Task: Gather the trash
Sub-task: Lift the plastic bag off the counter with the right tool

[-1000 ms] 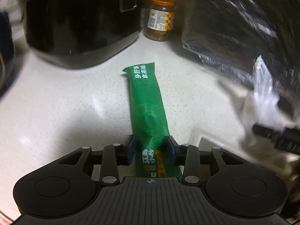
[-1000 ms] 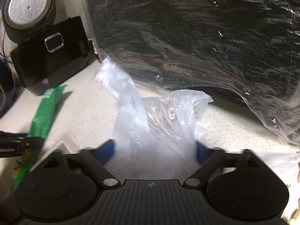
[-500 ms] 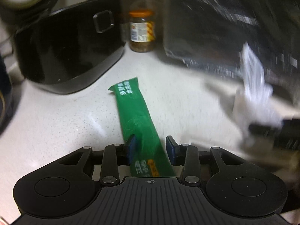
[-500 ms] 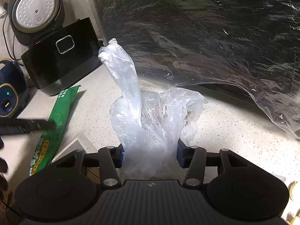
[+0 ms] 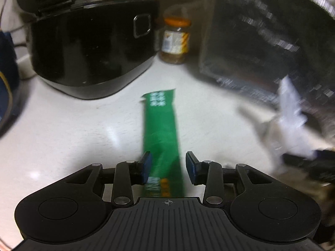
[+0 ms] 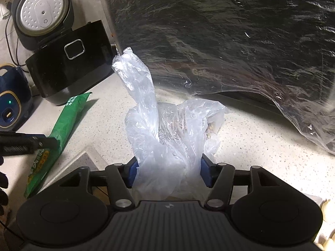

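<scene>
Blue pads of the left gripper (image 5: 168, 167) stand apart on either side of a green snack packet (image 5: 161, 133); the packet's near end runs between them, its left edge meeting the left pad and a gap showing before the right one. That view is smeared with blur, so the printing on the packet cannot be read. The packet lies flat on the speckled white countertop (image 5: 62, 129), pointing away toward a black rice cooker (image 5: 92, 48) whose open lid is cut off at the top edge. Beside the cooker stands a jar with an orange lid (image 5: 175, 39), its label too blurred to make out.

The right gripper (image 6: 169, 173) has its jaws opening around a crumpled clear plastic bag (image 6: 167, 131); the film fills the space between the pads and hides their inner faces. Something brownish sits inside the bag, unclear through the folds. One twisted strip of the bag stands upright. Behind it looms a large dark appliance under clear plastic wrap (image 6: 230, 41), cut off by the frame. At far left a navy appliance (image 6: 12, 104) shows a small green light.
</scene>
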Demonstrator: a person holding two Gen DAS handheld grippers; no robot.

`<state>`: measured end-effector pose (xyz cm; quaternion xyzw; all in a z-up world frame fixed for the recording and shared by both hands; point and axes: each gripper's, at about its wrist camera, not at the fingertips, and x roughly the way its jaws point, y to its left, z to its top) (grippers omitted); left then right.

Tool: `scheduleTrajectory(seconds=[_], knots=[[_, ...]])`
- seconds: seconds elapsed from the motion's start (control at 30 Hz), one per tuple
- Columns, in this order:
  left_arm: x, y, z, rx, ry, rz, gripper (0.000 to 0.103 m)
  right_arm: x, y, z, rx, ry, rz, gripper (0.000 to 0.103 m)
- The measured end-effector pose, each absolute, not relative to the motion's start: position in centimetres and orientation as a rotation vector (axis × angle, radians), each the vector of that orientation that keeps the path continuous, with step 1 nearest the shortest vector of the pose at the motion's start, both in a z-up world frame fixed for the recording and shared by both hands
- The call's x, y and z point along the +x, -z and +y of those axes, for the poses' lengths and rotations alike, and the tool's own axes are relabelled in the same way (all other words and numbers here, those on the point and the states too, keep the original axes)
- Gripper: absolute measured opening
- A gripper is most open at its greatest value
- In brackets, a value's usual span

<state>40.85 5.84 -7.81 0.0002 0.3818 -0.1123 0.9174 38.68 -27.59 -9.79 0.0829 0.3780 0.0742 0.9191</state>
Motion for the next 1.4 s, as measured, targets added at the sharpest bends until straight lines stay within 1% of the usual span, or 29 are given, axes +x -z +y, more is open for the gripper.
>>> scheduleTrajectory(seconds=[0.13,0.23,0.3,0.43,0.5,0.6,0.77,0.9,1.03,1.1,1.17,1.27,1.33,1.4], knots=[[41.0,8.3,4.2,0.081,0.211,0.801,0.04,38.5,9.9,-27.7,0.186,-0.163,0.765,0.065],[41.5,9.1,3.4,0.118,0.168,0.826,0.044,38.5,9.9,-27.3,0.162,-0.167,0.762,0.068],[41.6,9.1,3.6,0.093,0.168,0.843,0.045,38.4,10.0,-27.2,0.152,-0.169,0.761,0.071],[42.2,9.2,3.6,0.073,0.181,0.865,0.051,38.2,10.1,-27.1,0.145,-0.18,0.752,0.074],[42.4,9.4,3.6,0.067,0.186,0.87,0.054,38.1,10.1,-27.0,0.139,-0.184,0.748,0.077],[42.5,9.3,3.7,0.046,0.191,0.856,0.054,38.0,10.2,-26.6,0.128,-0.183,0.744,0.08],[43.4,9.7,4.3,0.038,0.142,0.849,0.055,37.7,10.4,-25.9,0.08,-0.179,0.732,0.083],[43.9,9.9,4.3,0.061,0.136,0.845,0.055,37.1,10.6,-25.4,0.051,-0.161,0.717,0.086],[44.2,10.0,4.2,0.081,0.143,0.838,0.054,37.0,10.4,-25.0,0.02,-0.152,0.734,0.086],[44.0,10.1,4.1,0.106,0.155,0.833,0.052,37.0,9.6,-25.1,-0.023,-0.177,0.747,0.085],[43.7,10.0,4.2,0.114,0.175,0.83,0.048,36.3,8.5,-25.3,-0.071,-0.144,0.671,0.085],[43.5,10.0,4.2,0.114,0.181,0.832,0.044,35.7,7.5,-25.1,-0.147,-0.117,0.551,0.085],[43.5,9.9,4.3,0.119,0.186,0.832,0.042,36.8,7.6,-24.9,-0.165,-0.12,0.557,0.085],[43.4,9.8,4.4,0.117,0.196,0.833,0.04,38.5,8.3,-25.0,-0.128,-0.102,0.608,0.085]])
